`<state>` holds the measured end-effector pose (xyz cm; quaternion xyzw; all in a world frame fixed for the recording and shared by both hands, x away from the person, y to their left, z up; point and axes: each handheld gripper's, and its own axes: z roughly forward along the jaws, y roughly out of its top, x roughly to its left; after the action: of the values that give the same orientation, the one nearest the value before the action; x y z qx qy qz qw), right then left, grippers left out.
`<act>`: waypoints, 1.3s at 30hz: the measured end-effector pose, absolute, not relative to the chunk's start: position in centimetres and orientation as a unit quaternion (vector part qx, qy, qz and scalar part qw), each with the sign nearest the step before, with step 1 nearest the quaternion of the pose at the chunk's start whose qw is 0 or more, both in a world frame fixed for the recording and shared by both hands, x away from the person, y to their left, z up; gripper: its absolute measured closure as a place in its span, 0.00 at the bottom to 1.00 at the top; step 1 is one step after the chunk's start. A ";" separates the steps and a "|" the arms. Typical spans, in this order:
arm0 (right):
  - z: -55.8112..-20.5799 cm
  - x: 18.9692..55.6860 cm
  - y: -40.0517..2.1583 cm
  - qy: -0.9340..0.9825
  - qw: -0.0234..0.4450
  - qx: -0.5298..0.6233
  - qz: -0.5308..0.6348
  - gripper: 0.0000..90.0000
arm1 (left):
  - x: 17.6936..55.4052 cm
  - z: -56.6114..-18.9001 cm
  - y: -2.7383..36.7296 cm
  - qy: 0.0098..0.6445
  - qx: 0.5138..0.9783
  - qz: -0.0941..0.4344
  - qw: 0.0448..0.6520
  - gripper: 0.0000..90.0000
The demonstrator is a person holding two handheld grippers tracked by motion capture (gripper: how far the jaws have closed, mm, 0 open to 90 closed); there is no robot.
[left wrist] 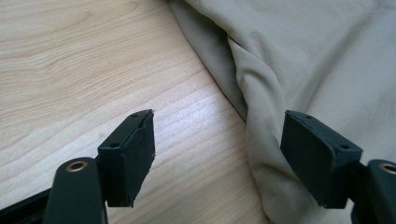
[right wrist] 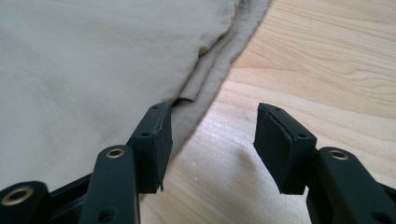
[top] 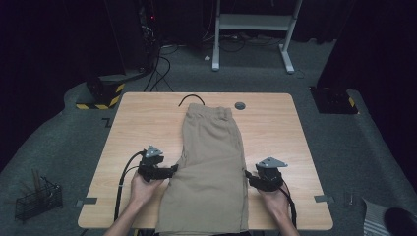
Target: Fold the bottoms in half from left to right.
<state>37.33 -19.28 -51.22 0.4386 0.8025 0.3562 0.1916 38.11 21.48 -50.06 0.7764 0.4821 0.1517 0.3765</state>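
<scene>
A wooden table (top: 275, 123) carries folded khaki shorts (top: 209, 167) along its middle, waistband at the far end. The left gripper (top: 173, 169) sits at the shorts' left edge, jaws spread over the hem; the right gripper (top: 248, 174) at their right edge, jaws spread, pinching nothing

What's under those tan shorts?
The tan shorts lie flat on the wooden table, which shows bare all around them. Whether anything is hidden beneath the cloth cannot be seen.
</scene>
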 end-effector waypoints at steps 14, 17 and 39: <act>-51.0 36.5 -19.5 0.801 0.187 0.430 0.373 0.52 | 37.2 -49.9 22.5 0.486 0.771 0.147 0.386 0.30; -51.1 36.8 -19.3 0.799 0.183 0.435 0.373 0.52 | 37.5 -50.0 22.4 0.488 0.769 0.144 0.388 0.30; -51.0 38.5 -18.3 0.793 0.182 0.433 0.387 0.54 | 40.0 -50.2 21.7 0.504 0.764 0.131 0.380 0.31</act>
<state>38.45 -18.31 -50.97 0.4329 0.7935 0.3870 0.1824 40.01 21.70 -50.21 0.7640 0.5042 0.1312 0.3805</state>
